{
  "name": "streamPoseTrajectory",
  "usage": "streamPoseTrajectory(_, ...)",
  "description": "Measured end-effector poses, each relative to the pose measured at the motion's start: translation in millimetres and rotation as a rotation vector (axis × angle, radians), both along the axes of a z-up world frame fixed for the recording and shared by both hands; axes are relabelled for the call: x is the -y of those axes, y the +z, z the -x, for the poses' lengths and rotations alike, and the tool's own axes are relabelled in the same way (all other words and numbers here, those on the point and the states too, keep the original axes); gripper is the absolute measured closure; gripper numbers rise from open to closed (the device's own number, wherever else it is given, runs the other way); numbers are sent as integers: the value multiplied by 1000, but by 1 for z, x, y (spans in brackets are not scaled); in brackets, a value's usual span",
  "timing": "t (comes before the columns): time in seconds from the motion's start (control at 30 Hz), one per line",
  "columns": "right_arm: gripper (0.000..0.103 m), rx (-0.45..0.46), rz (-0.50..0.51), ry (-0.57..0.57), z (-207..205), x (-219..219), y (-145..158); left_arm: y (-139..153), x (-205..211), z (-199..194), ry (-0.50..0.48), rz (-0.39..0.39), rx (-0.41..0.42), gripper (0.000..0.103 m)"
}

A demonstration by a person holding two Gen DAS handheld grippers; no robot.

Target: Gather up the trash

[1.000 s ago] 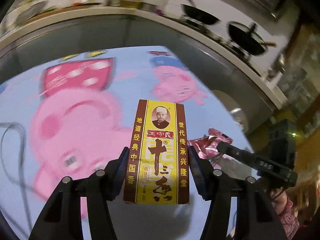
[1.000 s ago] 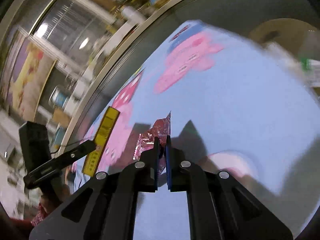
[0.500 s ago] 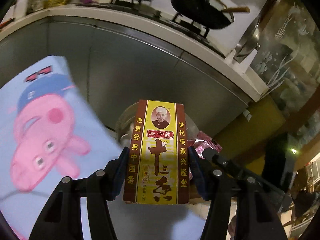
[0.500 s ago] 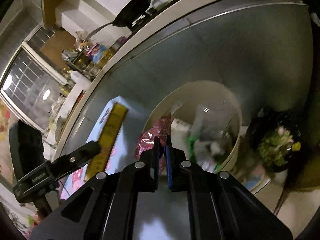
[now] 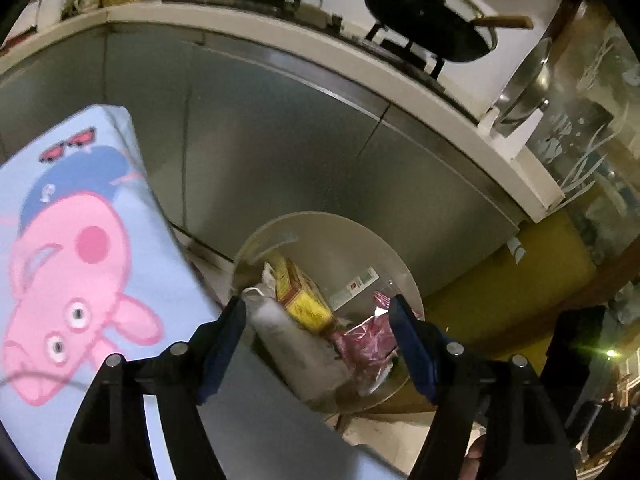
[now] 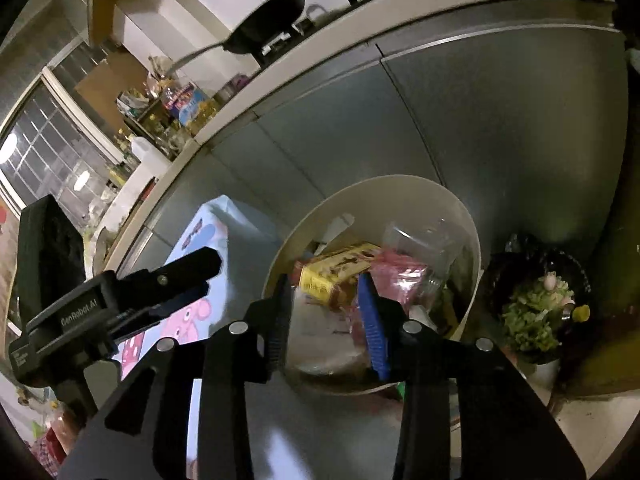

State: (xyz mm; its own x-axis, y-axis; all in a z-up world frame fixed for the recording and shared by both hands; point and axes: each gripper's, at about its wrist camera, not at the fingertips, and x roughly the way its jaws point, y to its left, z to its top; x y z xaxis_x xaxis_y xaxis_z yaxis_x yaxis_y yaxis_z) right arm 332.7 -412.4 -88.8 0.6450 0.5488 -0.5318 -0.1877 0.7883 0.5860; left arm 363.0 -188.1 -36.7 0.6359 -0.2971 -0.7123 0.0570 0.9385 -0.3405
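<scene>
A round cream trash bin [image 5: 404,276] [image 6: 460,208] stands on the floor past the table's corner. Inside it lie the yellow and brown spice box [image 5: 302,298] [image 6: 332,272] and the pink crinkled wrapper [image 5: 368,338] [image 6: 400,276], among other litter. My left gripper [image 5: 318,320] hangs above the bin, its jaws opening and nothing between them. Over the bin's near side my right gripper [image 6: 326,298] is also opening, with nothing pressed between its pads. The left gripper [image 6: 188,276] shows at the left of the right wrist view.
A light blue tablecloth with a pink cartoon pig [image 5: 72,264] [image 6: 200,240] covers the table beside the bin. Grey steel cabinet fronts [image 5: 280,152] stand behind, with black woks [image 5: 428,36] on the counter. A dark pot of green scraps [image 6: 536,320] sits right of the bin.
Both grippers swung from over the tablecloth to above the bin. The left let go of the spice box and the right released the pink wrapper; both now lie in the bin.
</scene>
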Motion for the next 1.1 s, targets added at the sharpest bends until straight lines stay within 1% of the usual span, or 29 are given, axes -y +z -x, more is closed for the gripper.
streamPoseTrajectory(0.1,68,11,-19,6,21,-3,4,16,-10,27,7,-39,61,29)
streamPoseTrajectory(0.13,68,17,-18,8,31,-6,5,19,-13,34,12,-54,73,28)
streamPoseTrajectory(0.2,68,25,-15,12,50,-11,7,27,-22,59,35,-120,112,25)
streamPoseTrajectory(0.23,68,27,-18,20,64,-16,7,29,-25,68,44,-140,124,24)
streamPoseTrajectory(0.27,68,27,-19,23,71,-18,7,31,-32,85,59,-173,144,23)
streamPoseTrajectory(0.33,68,35,-19,24,92,-25,8,32,-42,108,88,-223,160,22)
streamPoseTrajectory(0.43,68,39,-17,45,118,-38,11,31,-56,135,118,-265,163,21)
streamPoseTrajectory(0.5,67,58,-4,66,136,-49,18,30,-68,156,143,-293,166,21)
streamPoseTrajectory(0.67,64,101,17,80,171,-67,34,32,-92,195,197,-339,165,20)
streamPoseTrajectory(0.77,63,108,20,79,189,-75,41,37,-101,216,226,-362,179,20)
streamPoseTrajectory(0.9,61,95,29,88,207,-87,44,43,-111,241,254,-360,204,14)
streamPoseTrajectory(1.0,60,83,25,98,215,-96,47,46,-118,254,270,-352,213,14)
streamPoseTrajectory(1.1,60,85,21,106,218,-101,56,46,-124,261,285,-348,197,13)
